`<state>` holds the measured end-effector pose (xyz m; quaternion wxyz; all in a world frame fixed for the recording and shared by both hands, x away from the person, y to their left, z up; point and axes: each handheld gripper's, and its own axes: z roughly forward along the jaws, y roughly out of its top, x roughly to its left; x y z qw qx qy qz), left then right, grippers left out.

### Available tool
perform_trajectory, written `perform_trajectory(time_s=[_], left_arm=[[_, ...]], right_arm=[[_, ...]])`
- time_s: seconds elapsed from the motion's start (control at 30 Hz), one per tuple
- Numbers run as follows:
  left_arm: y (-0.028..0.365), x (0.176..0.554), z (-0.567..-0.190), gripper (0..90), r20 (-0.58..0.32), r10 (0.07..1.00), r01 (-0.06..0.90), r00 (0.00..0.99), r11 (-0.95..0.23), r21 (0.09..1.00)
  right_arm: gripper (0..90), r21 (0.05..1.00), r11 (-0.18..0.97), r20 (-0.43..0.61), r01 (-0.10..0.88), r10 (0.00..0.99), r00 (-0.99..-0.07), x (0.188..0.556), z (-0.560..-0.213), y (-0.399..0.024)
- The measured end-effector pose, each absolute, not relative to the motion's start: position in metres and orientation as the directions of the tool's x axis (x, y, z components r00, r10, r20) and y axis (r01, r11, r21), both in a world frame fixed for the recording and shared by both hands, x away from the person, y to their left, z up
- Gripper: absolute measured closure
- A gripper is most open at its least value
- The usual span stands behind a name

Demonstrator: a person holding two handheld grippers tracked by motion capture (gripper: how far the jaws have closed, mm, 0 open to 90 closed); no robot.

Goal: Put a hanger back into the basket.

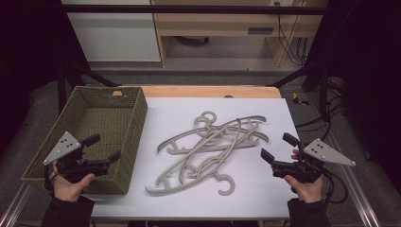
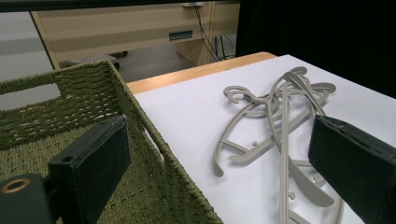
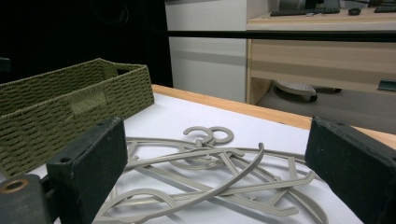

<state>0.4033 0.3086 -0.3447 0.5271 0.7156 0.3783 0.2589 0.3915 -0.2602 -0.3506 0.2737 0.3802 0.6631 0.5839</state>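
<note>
Several grey plastic hangers [image 1: 213, 146] lie tangled in a pile on the white table top [image 1: 265, 189]. An olive woven basket [image 1: 135, 137] stands at the table's left, with nothing in it. My left gripper [image 1: 106, 146] hovers over the basket's near right corner, open, with nothing between its jaws. In the left gripper view the basket wall [image 2: 84, 93] is close below and the hangers [image 2: 280, 121] lie ahead to the right. My right gripper [image 1: 275, 145] is held just right of the pile, open too. The right gripper view has the hangers [image 3: 210, 168] straight ahead and the basket [image 3: 70, 107] beyond at the left.
A strip of wooden table edge [image 1: 213, 91] runs along the far side. Behind it stand a white cabinet [image 1: 113, 33] and a wooden desk [image 1: 222, 23], with cables [image 1: 291, 42] hanging at the right. A black frame bar [image 1: 189, 8] crosses overhead.
</note>
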Motion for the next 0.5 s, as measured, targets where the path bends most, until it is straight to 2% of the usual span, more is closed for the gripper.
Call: perform_trajectory(time_s=[0.23, 0.5], left_arm=[[0.292, 0.401, -0.34, 5.8, -0.006, 0.792, 0.258, 0.611, -0.191, 0.947], [0.254, 0.4, -0.341, 5.9, 0.031, 0.736, 0.264, 0.676, -0.281, 0.923]], right_arm=[[6.2, 0.982, 0.035, 0.077, 0.185, 0.825, -0.559, 0.39, -0.349, -0.261], [6.1, 0.98, 0.056, 0.063, 0.191, 0.82, -0.568, 0.39, -0.349, -0.258]])
